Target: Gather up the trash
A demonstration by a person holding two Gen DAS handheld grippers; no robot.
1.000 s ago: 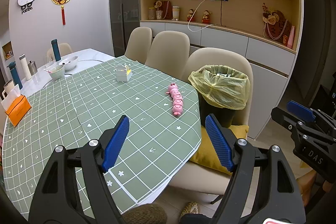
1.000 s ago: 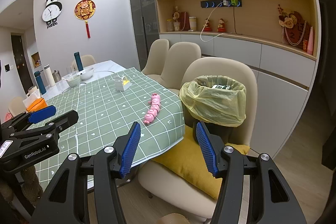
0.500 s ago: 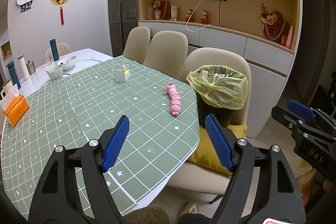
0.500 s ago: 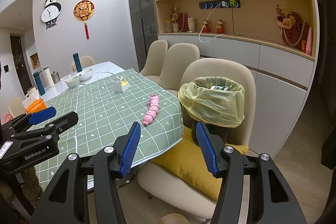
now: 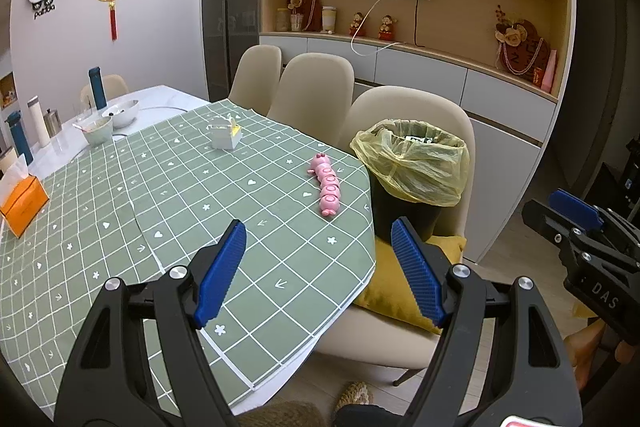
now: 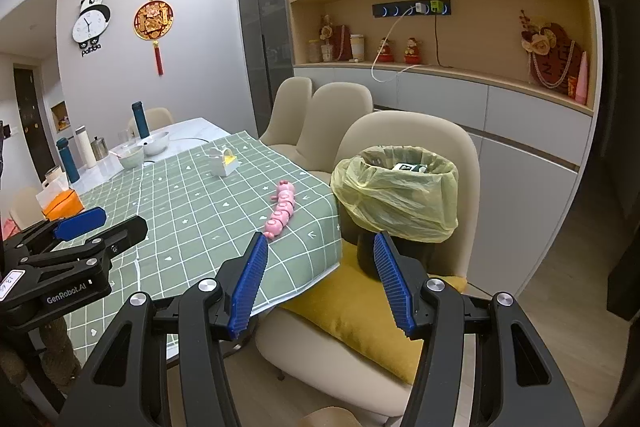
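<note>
Right wrist: crinkled yellow plastic liner (image 6: 396, 203) drapes round bin (image 6: 394, 249).

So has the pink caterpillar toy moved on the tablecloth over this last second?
No. The pink caterpillar toy lies on the same squares of the green tablecloth, near its rounded edge beside the lined bin, as in the earlier pictures of both views.

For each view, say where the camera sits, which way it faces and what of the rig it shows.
Left wrist: behind the open left gripper, looking over the green tablecloth toward the shelves; the right gripper shows at the right edge.
Right wrist: behind the open right gripper, facing the lined trash bin on the chair; the left gripper shows at the left edge.
Shared: pink caterpillar toy, white carton, bin.
</note>
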